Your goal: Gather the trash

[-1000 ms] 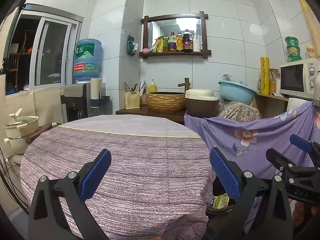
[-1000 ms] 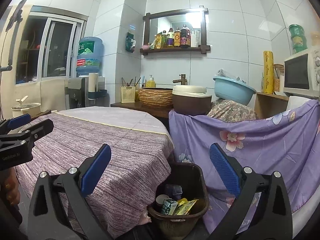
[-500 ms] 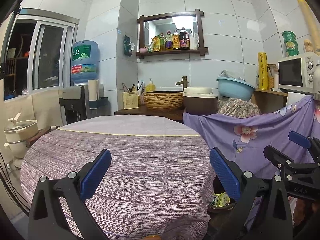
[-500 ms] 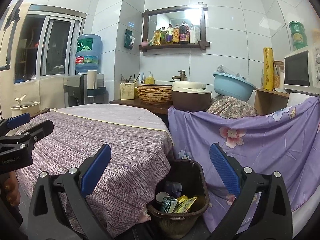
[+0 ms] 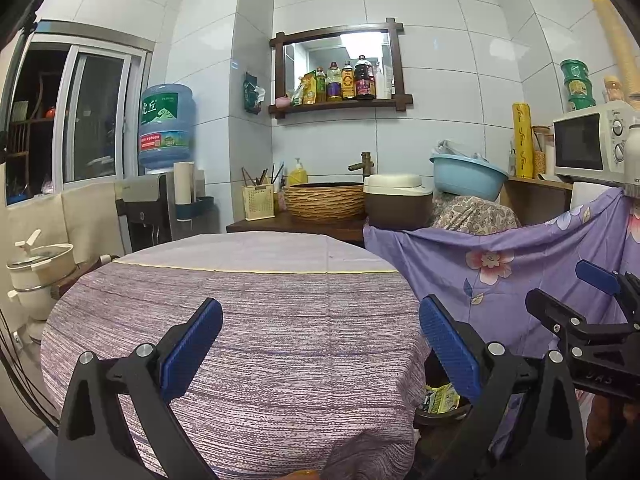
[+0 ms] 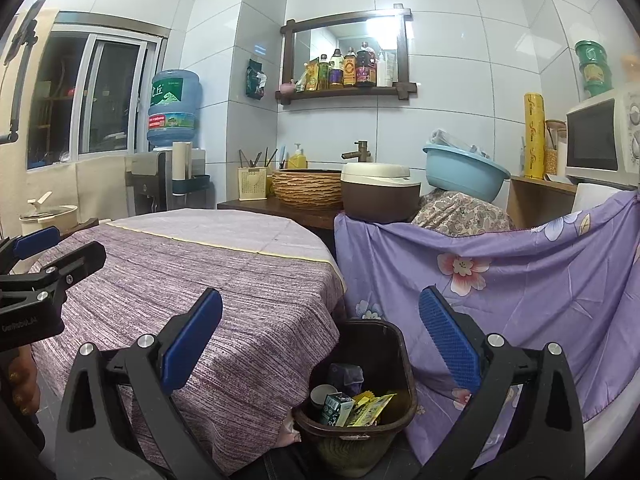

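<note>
Beside one round table [image 6: 208, 264], one trash bin [image 6: 394, 344], two gaping tongs [image 6: 320, 344].

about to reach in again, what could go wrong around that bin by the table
The bin sits tight between the hanging tablecloth and the purple floral sheet; an open right gripper coming down could snag either fabric. The yellow wrappers stand up near the rim, so a bump might flip them out. The left gripper is close by, so the two could knock together.
</note>
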